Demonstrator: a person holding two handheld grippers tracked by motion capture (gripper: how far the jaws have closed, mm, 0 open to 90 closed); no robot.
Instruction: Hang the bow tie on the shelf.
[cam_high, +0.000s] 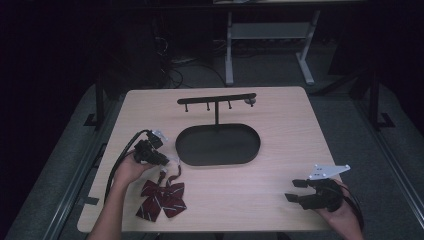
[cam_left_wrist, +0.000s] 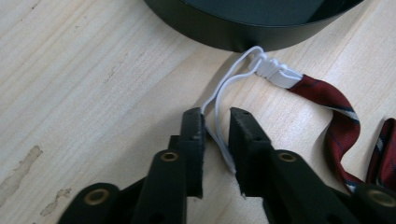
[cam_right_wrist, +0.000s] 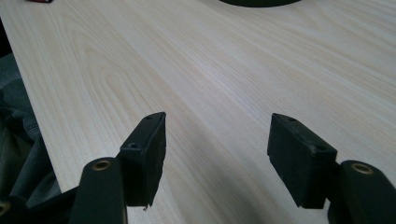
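My left gripper (cam_left_wrist: 216, 116) has its jaws narrowed around the white elastic loop (cam_left_wrist: 224, 88) of the red striped bow tie (cam_high: 162, 199), a slim gap still showing beside the cord, so they aren't yet pinching it. The tie lies on the counter (cam_high: 280, 115), just beside the black oval tray (cam_high: 218, 145). My right gripper (cam_right_wrist: 217, 140) rests well apart, jaws spread wide.

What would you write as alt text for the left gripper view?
Two black tongs straddle a thin white elastic loop lying on a pale wooden table, a small gap still on each side. The loop joins a dark red striped strap beside a black tray.
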